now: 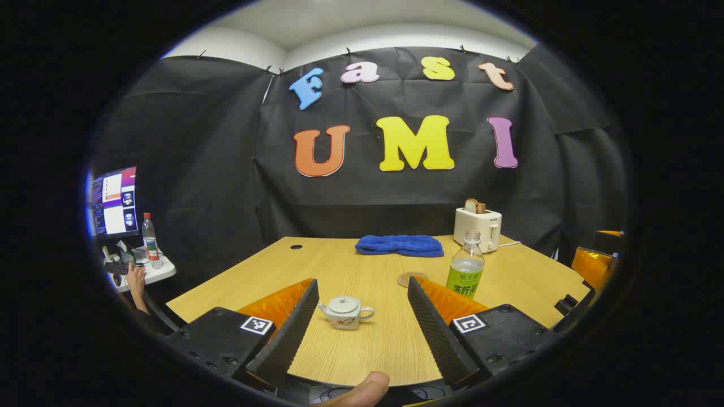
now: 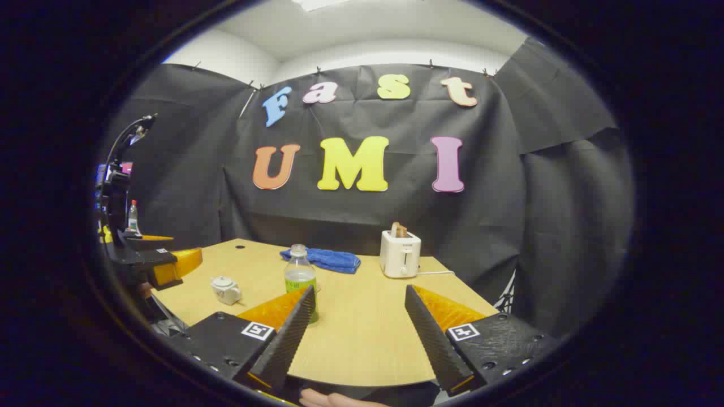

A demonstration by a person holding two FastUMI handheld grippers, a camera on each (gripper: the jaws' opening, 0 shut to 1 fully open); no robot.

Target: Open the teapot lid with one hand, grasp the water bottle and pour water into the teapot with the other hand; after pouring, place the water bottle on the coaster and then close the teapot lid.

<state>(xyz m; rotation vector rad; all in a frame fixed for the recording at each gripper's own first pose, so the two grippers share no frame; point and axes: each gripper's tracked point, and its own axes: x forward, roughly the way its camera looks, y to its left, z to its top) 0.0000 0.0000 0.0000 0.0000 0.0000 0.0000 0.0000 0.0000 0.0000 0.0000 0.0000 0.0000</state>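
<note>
One teapot (image 1: 345, 312), one green-labelled water bottle (image 1: 466, 270), one coaster (image 1: 411, 278), one toaster (image 1: 478, 227), one blue towel (image 1: 399, 245), two grippers.

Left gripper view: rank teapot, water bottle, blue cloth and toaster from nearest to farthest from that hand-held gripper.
1. Teapot, between the open fingers.
2. Water bottle, right of centre.
3. Blue cloth, far middle of the table.
4. Toaster, back right corner.
</note>
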